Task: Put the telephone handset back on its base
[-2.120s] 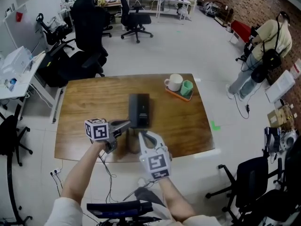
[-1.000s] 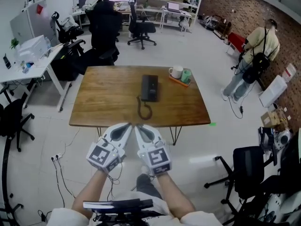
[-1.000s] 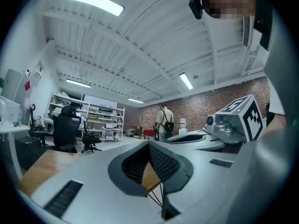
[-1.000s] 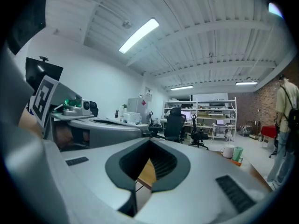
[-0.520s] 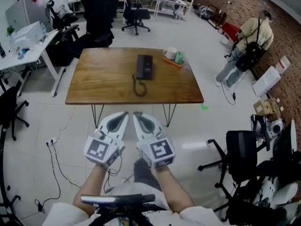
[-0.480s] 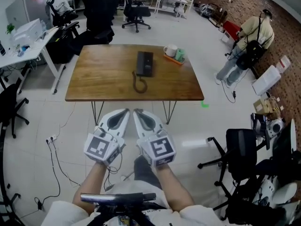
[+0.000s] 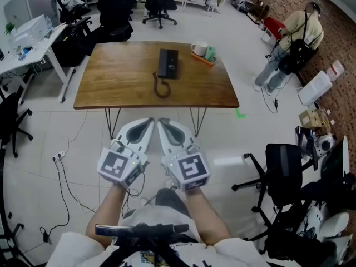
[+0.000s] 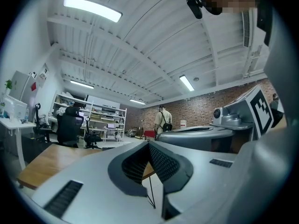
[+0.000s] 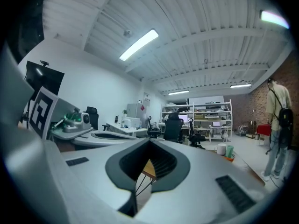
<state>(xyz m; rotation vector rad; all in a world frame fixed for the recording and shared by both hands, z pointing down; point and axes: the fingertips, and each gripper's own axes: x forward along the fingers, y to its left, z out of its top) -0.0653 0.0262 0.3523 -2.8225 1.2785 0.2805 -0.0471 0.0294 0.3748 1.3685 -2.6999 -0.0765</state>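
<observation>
The black telephone (image 7: 167, 63) lies on the wooden table (image 7: 111, 82), its handset resting along the base and its coiled cord (image 7: 161, 88) looping toward the near edge. My left gripper (image 7: 148, 123) and right gripper (image 7: 163, 123) hover side by side over the floor, well short of the table. Both are shut and hold nothing. In the left gripper view the left gripper (image 8: 149, 146) has its jaws meeting at the tip. The right gripper (image 9: 148, 146) looks the same in the right gripper view. The table edge shows small beyond each tip.
An orange tray (image 7: 199, 57) with a white mug (image 7: 199, 49) and a green cup (image 7: 211, 53) sits at the table's far right. Office chairs (image 7: 158, 1) and a desk (image 7: 25, 49) stand behind and left. A person (image 7: 292, 38) stands at right. A black chair (image 7: 283, 171) is near right; cables (image 7: 61, 160) cross the floor.
Both grippers were at the telephone on the table two seconds ago; they have since drawn back together, and the table now lies farther off. The jaws stay shut.
</observation>
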